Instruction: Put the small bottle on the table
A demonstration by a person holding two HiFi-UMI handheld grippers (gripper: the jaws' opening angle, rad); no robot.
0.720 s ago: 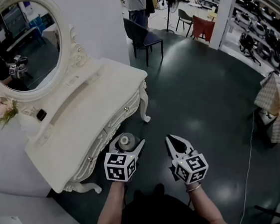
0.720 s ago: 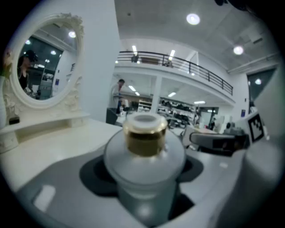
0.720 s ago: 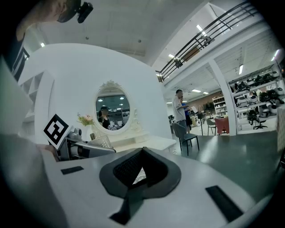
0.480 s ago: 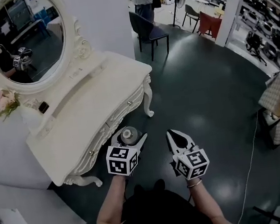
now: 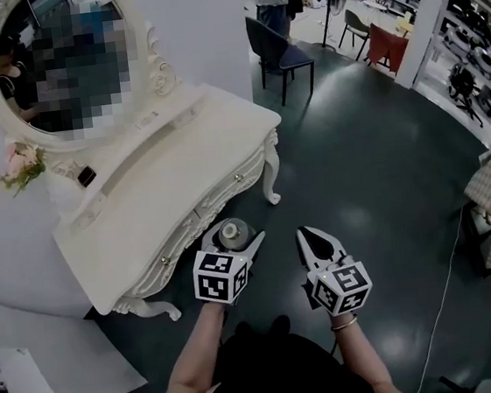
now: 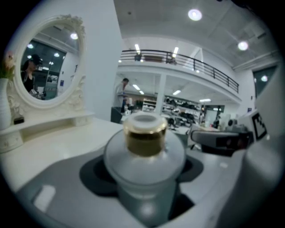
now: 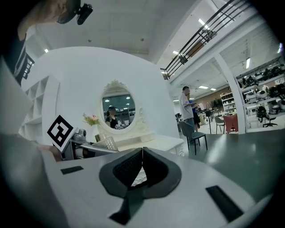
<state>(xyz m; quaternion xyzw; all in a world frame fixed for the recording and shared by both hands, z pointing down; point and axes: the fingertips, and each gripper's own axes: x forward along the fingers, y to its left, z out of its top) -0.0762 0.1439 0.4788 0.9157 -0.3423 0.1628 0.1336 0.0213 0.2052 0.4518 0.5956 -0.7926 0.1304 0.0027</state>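
Left claw (image 5: 234, 238) is grasping the small bottle (image 6: 144, 151) just off the near edge of the dressing table (image 5: 179, 155); right claw (image 5: 313, 234) is hanging clenched, empty. Next, I'm judging, it's needing carrying left over the tabletop, upright.

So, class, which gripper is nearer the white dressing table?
Left. The left gripper, holding the small bottle, is beside the front edge of the table; the right gripper is farther out.

The small bottle (image 6: 144, 156) is frosted pale grey, with a gold collar and a white cap. The bench (image 5: 179, 155) is cream-white and the floor (image 5: 373, 159) dark grey-green (glossy, with pale reflections). The left tongs (image 5: 234, 234) and right tongs (image 5: 306, 232) are light grey with black pads and black-and-white square markers.
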